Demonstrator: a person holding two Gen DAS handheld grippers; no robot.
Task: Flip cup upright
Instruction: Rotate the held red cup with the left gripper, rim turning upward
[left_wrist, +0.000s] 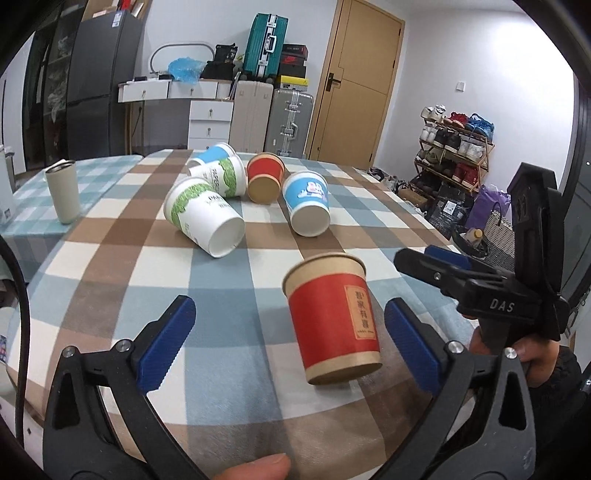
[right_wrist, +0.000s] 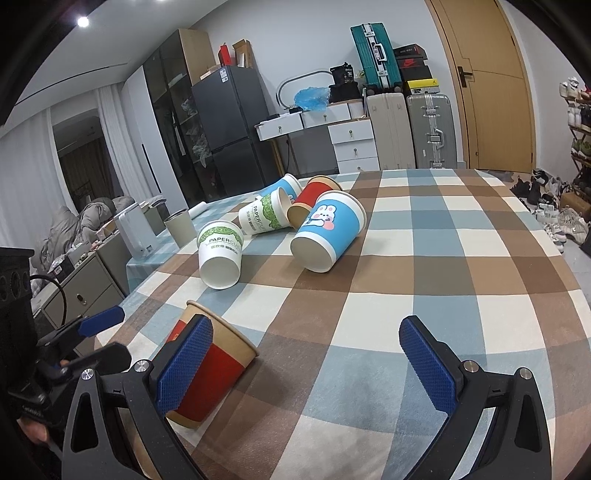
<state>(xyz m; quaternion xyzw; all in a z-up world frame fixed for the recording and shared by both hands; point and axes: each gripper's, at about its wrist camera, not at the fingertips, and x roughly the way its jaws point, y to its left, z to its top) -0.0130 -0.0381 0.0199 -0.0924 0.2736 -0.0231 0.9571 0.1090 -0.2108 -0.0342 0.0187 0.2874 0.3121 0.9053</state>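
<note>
A red and tan paper cup (left_wrist: 334, 319) stands upright on the checked tablecloth (left_wrist: 229, 325), between the open fingers of my left gripper (left_wrist: 288, 343), nearer the right finger; no pad touches it. In the right wrist view the same cup (right_wrist: 212, 363) shows partly behind the left finger of my right gripper (right_wrist: 306, 365), which is open and empty. The right gripper (left_wrist: 436, 266) also shows at the right edge of the left wrist view. Several cups lie on their sides further back: a green and white one (left_wrist: 203, 218), a blue one (left_wrist: 308, 203) and a red one (left_wrist: 264, 177).
A grey tumbler (left_wrist: 63, 192) stands upright at the table's far left. Beyond the table are suitcases (left_wrist: 271, 122), white drawers (left_wrist: 210, 123), a door (left_wrist: 360, 85) and a shoe rack (left_wrist: 456, 147). The table's right edge drops off near bags on the floor (left_wrist: 480, 214).
</note>
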